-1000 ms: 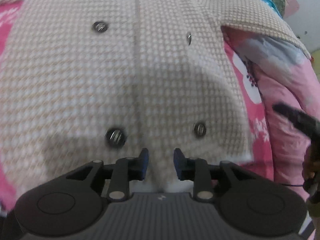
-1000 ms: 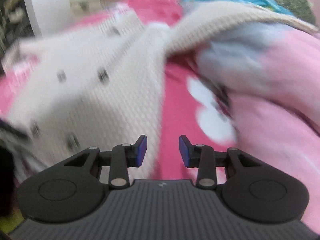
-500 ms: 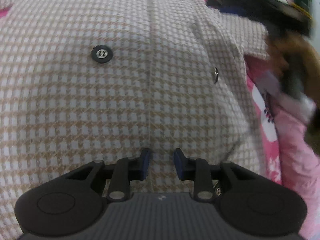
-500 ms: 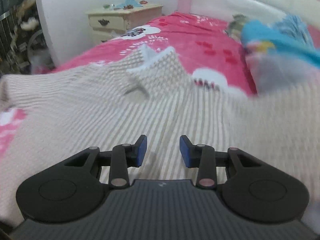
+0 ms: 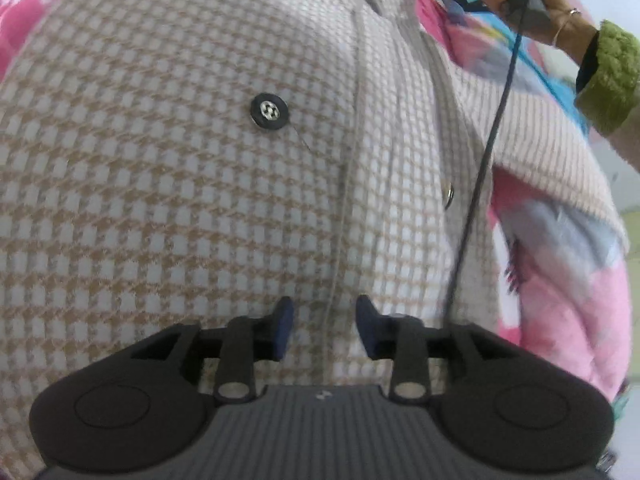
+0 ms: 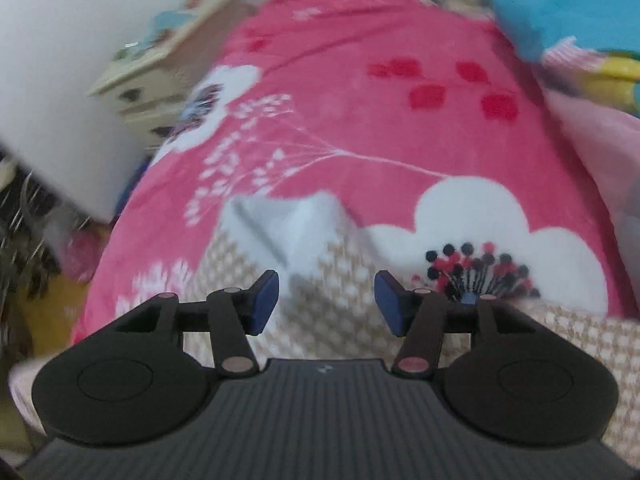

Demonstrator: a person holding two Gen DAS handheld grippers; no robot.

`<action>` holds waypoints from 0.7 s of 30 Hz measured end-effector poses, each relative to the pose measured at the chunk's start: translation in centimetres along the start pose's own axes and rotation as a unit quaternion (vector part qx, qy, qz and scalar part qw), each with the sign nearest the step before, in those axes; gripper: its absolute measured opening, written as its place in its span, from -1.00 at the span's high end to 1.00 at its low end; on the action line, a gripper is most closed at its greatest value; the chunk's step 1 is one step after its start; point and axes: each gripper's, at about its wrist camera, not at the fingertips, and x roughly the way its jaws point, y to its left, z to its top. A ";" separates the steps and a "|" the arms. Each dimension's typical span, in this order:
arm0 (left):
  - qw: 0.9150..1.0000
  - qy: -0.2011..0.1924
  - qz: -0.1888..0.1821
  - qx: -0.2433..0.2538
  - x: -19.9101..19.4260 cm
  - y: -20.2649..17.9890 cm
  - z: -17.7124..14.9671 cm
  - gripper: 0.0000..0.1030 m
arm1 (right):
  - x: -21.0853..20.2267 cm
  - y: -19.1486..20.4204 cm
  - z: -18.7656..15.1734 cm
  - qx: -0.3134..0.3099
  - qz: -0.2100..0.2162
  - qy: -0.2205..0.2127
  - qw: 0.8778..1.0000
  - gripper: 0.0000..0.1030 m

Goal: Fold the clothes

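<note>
A beige-and-white houndstooth jacket point(image 5: 180, 184) with black buttons point(image 5: 269, 111) lies spread flat on a pink bed. It fills the left wrist view. My left gripper point(image 5: 325, 326) is open and empty, hovering just over the jacket's front placket. In the right wrist view my right gripper point(image 6: 326, 302) is open and empty above the jacket's collar end point(image 6: 304, 240), where white lining shows. The person's hand point(image 5: 532, 4) holding the right gripper's handle shows at the top right of the left wrist view.
A pink flowered bedspread point(image 6: 360, 120) lies under the jacket. A pile of pink and blue clothes point(image 5: 568, 288) lies to the right, also in the right wrist view point(image 6: 560, 8). A cream nightstand point(image 6: 160, 76) stands by the wall at the left. A black cable point(image 5: 480, 184) crosses the jacket.
My left gripper has moved forward up the jacket and its jaws have opened slightly wider. My right gripper has swung from the jacket's side to its collar end and opened wider.
</note>
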 end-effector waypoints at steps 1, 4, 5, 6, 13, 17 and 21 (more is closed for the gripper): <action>1.000 0.000 0.008 0.007 0.0 -0.1 0.0 0.41 | 0.4 0.6 0.7 0.018 -0.009 0.016 1.000 -0.02; 1.000 -0.011 0.000 0.003 -0.8 -0.1 0.0 0.41 | 2.8 2.4 2.4 0.061 -0.050 0.061 0.995 -0.03; 1.000 -0.015 -0.006 -0.001 -1.1 0.0 0.0 0.40 | 3.3 3.0 2.5 0.058 -0.066 0.065 0.994 -0.03; 1.000 -0.018 -0.008 -0.003 -1.5 0.1 0.1 0.40 | 3.9 3.5 2.6 0.054 -0.082 0.069 0.993 -0.03; 0.999 -0.025 -0.014 -0.020 -2.1 1.3 -0.1 0.42 | 6.2 4.5 1.5 0.010 -0.157 0.077 0.985 0.85; 0.999 -0.023 -0.020 -0.019 -1.6 1.3 0.3 0.44 | 5.0 3.5 2.1 0.030 -0.132 0.046 0.990 0.87; 1.000 -0.020 -0.018 -0.015 -1.5 1.4 0.2 0.44 | 4.9 2.3 2.7 0.073 -0.096 0.015 0.993 0.87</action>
